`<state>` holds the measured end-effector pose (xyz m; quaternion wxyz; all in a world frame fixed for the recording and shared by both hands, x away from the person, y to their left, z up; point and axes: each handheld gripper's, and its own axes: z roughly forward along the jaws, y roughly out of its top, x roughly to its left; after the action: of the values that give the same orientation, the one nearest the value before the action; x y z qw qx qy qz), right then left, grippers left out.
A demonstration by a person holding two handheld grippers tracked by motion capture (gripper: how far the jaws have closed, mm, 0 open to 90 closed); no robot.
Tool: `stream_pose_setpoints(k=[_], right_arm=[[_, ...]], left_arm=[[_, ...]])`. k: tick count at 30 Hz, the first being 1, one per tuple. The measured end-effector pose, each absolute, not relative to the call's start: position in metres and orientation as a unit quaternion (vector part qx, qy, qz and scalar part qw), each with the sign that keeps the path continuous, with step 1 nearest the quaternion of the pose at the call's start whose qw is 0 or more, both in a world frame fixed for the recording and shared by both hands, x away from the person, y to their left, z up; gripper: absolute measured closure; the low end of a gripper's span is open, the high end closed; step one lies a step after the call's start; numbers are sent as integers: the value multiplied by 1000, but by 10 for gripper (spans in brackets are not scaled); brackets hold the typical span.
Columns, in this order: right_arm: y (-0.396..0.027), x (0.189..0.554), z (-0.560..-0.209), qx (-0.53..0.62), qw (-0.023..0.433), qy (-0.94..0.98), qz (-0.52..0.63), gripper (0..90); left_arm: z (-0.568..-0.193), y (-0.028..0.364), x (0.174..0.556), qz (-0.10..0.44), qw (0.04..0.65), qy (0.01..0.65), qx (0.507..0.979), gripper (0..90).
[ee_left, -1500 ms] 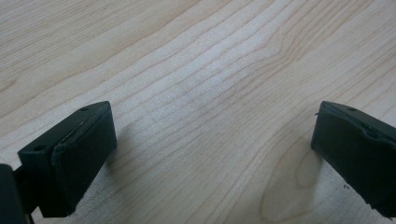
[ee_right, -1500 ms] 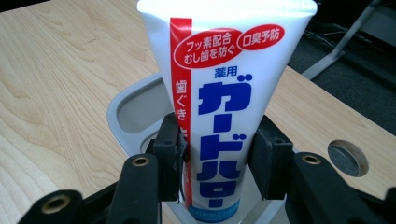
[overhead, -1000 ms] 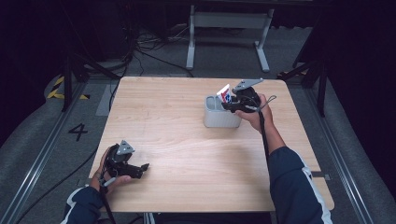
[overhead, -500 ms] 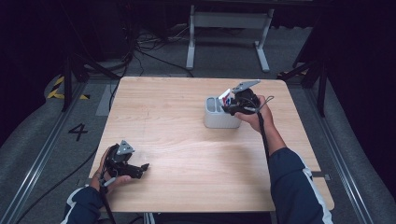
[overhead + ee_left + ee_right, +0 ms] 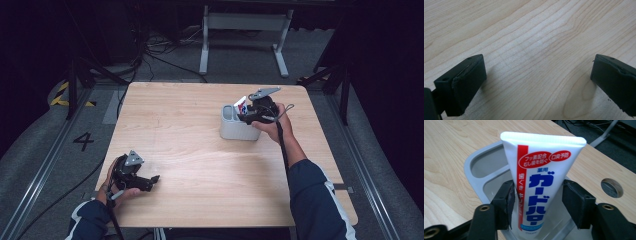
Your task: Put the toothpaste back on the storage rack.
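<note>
The toothpaste tube point(image 5: 541, 185) stands upright in a grey holder point(image 5: 239, 131), crimped end up, directly between the jaws of the right hand-held gripper point(image 5: 537, 205). The jaws have just been opening: the right-hand jaw in the right gripper view stands clear of the tube with a visible gap, and the left-hand jaw lies just beside the tube's edge; whether it touches cannot be told. The pads are not pressing on the tube. The tube is white with a red stripe and blue lettering.

In the high view the right hand-held gripper point(image 5: 250, 114) sits at the holder's right rim, on the far right part of the wooden surface point(image 5: 200, 165). The holder has two compartments; the tube occupies the one nearer the gripper, and the farther one appears empty. A round hole point(image 5: 612, 187) in the surface lies beyond the holder.

The left hand-held gripper point(image 5: 150, 181) rests at the near left of the surface, well apart from the holder, jaws wide with bare wood between them.
</note>
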<state>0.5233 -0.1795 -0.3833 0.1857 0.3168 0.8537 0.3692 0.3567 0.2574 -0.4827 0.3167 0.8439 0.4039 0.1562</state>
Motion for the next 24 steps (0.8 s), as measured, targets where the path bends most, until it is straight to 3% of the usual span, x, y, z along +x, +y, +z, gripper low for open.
stream_pose_setpoints(k=[13,24], right_arm=[[-181,520,-377,330,198,844,373,271],[-185,513,-367,333,208,842,371,239]], left_arm=[[-483,257,357,153,320,405,843,6],[-483,258,358,155,320,397,846,6]])
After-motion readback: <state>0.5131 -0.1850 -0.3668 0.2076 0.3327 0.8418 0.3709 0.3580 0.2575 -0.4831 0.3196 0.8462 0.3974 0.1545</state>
